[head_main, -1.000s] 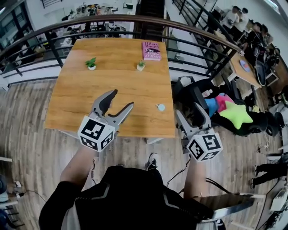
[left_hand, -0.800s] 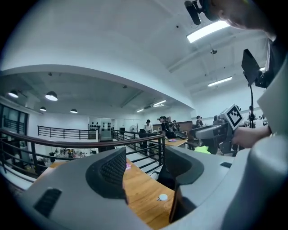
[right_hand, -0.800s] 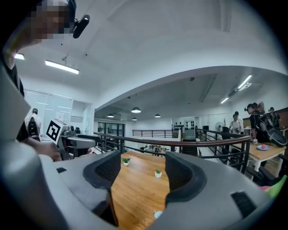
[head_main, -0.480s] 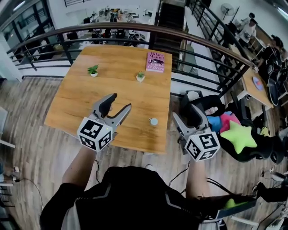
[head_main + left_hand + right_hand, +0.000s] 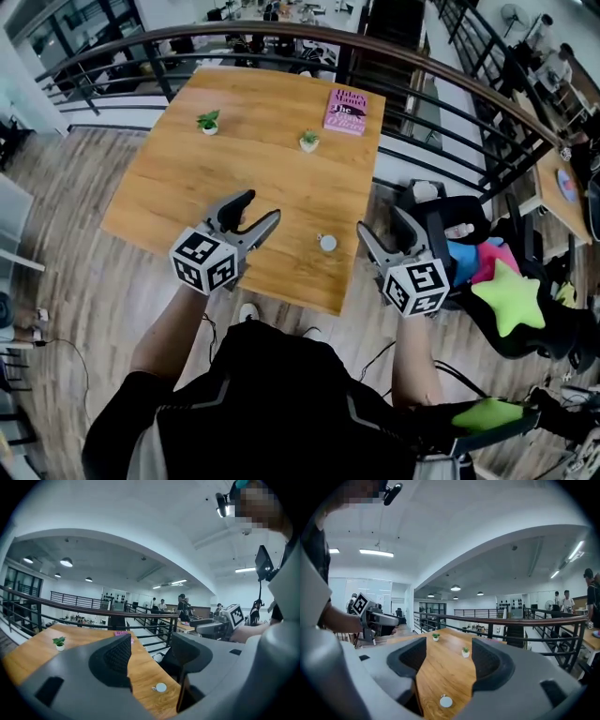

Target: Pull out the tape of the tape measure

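The left claw (image 5: 261, 208), just narrowed slightly, and right claw (image 5: 380, 221) gape empty. The tape measure (image 5: 327, 243) lies on the tabletop (image 5: 187, 187)

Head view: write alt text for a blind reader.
A person holds the open, empty left gripper and right gripper near a white tape measure on a table. The left jaws have just been closing. Two plants and a book sit beyond.

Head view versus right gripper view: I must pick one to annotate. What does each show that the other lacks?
Only the head view: the pink book and green star cushion. Only the right gripper view: ceiling lights. Both: the wooden table, white tape measure, two potted plants and the open left gripper.
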A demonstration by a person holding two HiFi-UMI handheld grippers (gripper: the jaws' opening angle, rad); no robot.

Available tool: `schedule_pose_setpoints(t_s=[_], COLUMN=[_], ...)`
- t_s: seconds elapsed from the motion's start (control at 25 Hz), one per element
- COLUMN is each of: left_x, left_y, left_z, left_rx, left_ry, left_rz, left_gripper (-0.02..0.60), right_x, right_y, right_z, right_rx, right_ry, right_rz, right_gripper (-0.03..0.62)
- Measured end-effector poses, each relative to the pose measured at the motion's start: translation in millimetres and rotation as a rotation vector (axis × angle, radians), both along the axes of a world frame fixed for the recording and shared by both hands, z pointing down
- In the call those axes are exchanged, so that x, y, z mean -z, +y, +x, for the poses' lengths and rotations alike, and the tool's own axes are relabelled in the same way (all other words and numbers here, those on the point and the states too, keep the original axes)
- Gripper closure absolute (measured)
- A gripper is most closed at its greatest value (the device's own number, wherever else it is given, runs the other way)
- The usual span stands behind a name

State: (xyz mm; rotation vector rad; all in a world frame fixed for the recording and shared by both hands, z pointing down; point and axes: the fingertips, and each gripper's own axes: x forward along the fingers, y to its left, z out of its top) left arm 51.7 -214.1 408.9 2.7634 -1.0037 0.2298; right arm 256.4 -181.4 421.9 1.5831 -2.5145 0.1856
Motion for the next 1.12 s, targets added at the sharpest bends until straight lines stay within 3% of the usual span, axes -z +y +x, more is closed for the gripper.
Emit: schedule_pose_setpoints(t_s=[0.4,0.92,1.12], left_x=[-76,-168,-195], left_y=[-7,5,20], left_z=[-25,-37,-33], left_rx=[0.005,0.01,-0.03], left_ry=[-0.128,-0.183,-0.234], left_rz=[-0.073,-0.251,-0.286], left_gripper=[0.295,0.295,0.295], right_x=[-110,-250,-296], right_y=[-22,-31,-34], right_z=[-28,-43,-48], right_rx=[0.078,0.171,0.177], right_ry=[0.03,0.157,0.198], right_rz=[-0.183,-0.428,-0.49], right_gripper=[0.284,0.301,0.309])
